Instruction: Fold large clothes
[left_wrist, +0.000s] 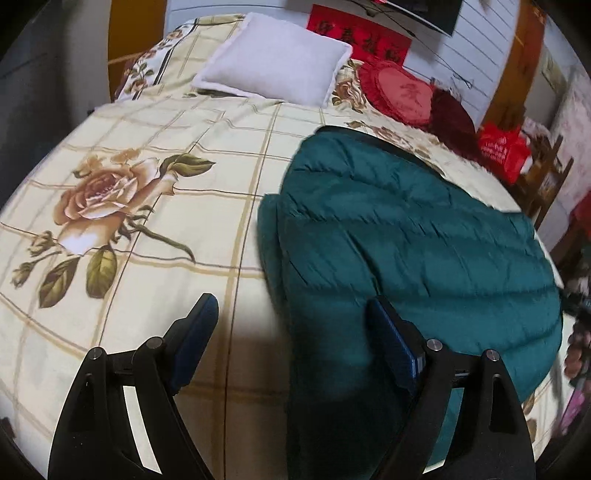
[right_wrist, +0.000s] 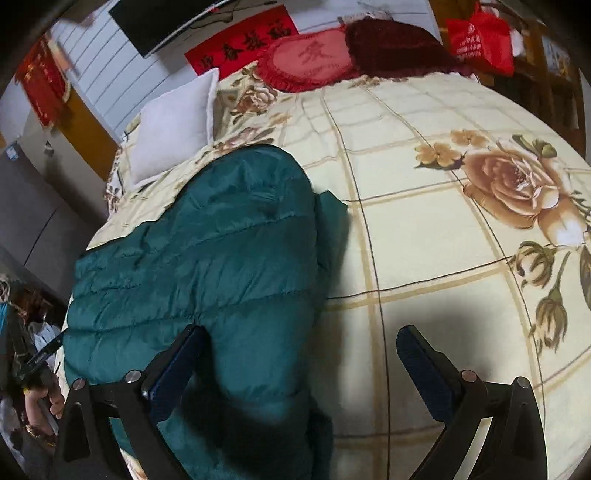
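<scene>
I am holding both claws wide and empty above the bed (left_wrist: 229, 155). The teal quilted coat (left_wrist: 406, 236) is lying lengthwise toward the pillow (left_wrist: 273, 62), between left gripper (left_wrist: 291, 350) and right gripper (right_wrist: 301, 365), neither nearer

Puffer jacket (left_wrist: 406, 229): dark teal, quilted in horizontal channels, large. Lies flat on the bed, folded lengthwise, a narrow layer showing along one long edge. Left wrist view: 3 o'clock; right wrist view: 9 o'clock.
</scene>
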